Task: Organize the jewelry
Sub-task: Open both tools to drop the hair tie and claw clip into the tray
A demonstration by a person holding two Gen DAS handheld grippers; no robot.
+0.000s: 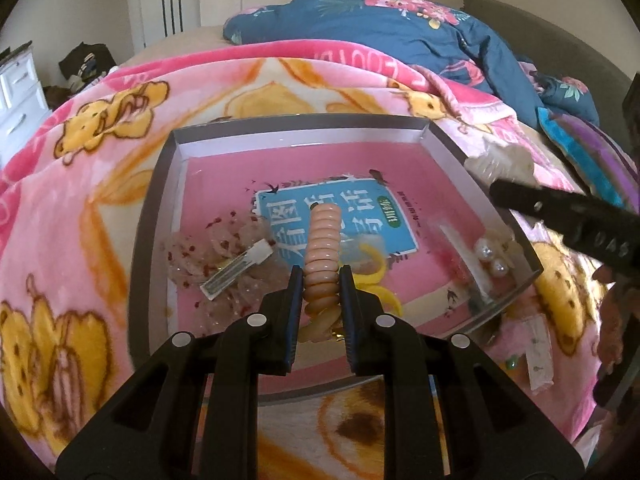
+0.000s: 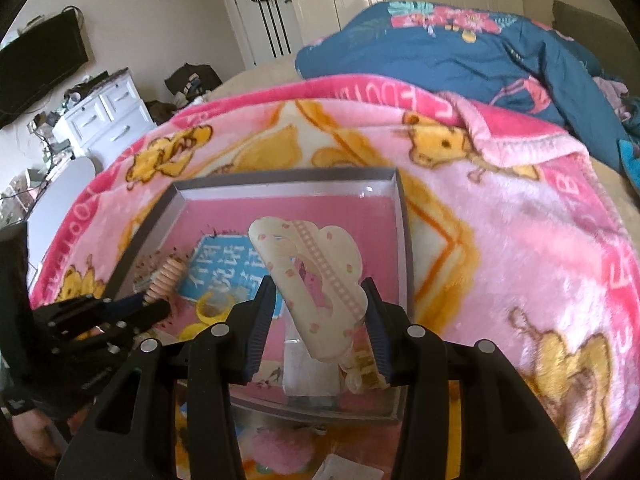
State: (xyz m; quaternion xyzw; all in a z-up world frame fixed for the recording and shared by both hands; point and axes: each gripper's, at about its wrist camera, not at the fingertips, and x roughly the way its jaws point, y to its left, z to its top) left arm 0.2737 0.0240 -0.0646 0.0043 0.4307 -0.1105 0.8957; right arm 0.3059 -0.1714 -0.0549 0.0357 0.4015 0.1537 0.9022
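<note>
A shallow grey-rimmed box (image 1: pixel 160 184) with a pink floor lies on the pink blanket; it also shows in the right wrist view (image 2: pixel 404 216). My left gripper (image 1: pixel 320 280) is shut on a peach coiled hair tie (image 1: pixel 325 240) and holds it over the box; the tie also shows in the right wrist view (image 2: pixel 166 276). My right gripper (image 2: pixel 320 292) is shut on a cream hair claw clip (image 2: pixel 308 280) above the box's right side. In the box lie a yellow ring (image 1: pixel 380 276), a pearl piece (image 1: pixel 492 258) and a speckled clear bag (image 1: pixel 224 264).
A blue floral quilt (image 1: pixel 380 28) is heaped at the back of the bed. A small packet (image 1: pixel 540 360) lies on the blanket right of the box. White drawers (image 2: pixel 108 116) stand at the left wall.
</note>
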